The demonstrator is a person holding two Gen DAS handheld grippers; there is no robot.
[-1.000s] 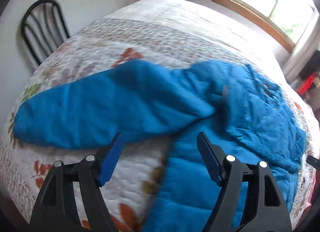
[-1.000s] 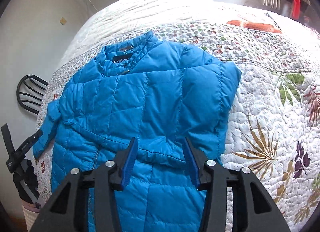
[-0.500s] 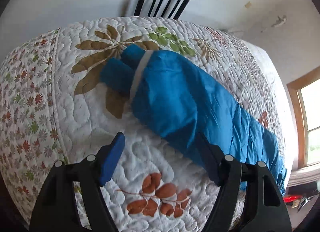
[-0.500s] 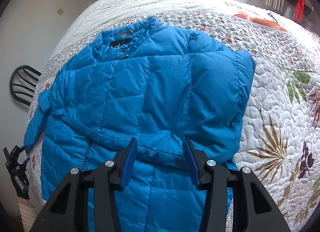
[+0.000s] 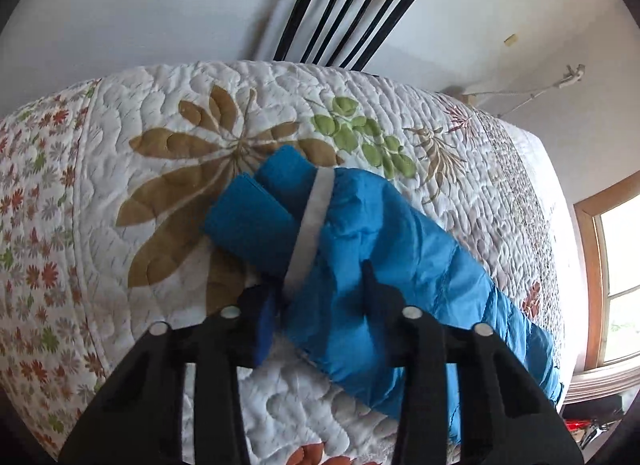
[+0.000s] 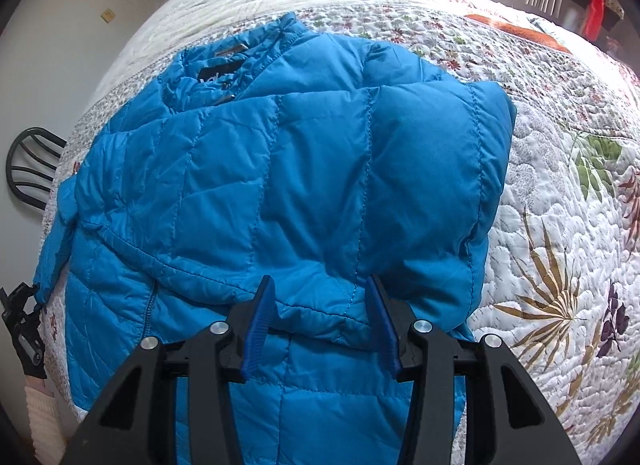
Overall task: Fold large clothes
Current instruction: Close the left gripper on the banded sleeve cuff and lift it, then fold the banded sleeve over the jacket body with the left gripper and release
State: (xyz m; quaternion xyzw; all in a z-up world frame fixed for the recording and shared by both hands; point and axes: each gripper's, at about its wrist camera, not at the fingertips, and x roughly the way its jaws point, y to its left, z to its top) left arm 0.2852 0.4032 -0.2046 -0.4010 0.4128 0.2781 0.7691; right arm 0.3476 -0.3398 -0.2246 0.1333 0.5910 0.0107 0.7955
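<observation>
A blue quilted jacket (image 6: 304, 169) lies on the bed, collar at the far end, its right sleeve folded across the chest. Its left sleeve (image 5: 400, 265) stretches toward the bed's corner, ending in a cuff with a white band (image 5: 312, 221). My left gripper (image 5: 320, 305) has its jaws around the sleeve just behind the cuff, pressing into the fabric and partly closed on it. It also shows in the right wrist view (image 6: 22, 325) at the far left. My right gripper (image 6: 320, 321) is open, low over the folded sleeve's lower edge.
The bed carries a white floral quilt (image 5: 140, 193). A black metal chair (image 5: 360, 5) stands against the wall beyond the bed's corner. A window (image 5: 616, 265) is at the right. The bed's edge drops off at the left.
My left gripper has swung from the jacket's body to the sleeve's cuff end, moved in and narrowed onto the sleeve. My right gripper has crept closer to the jacket, still open.
</observation>
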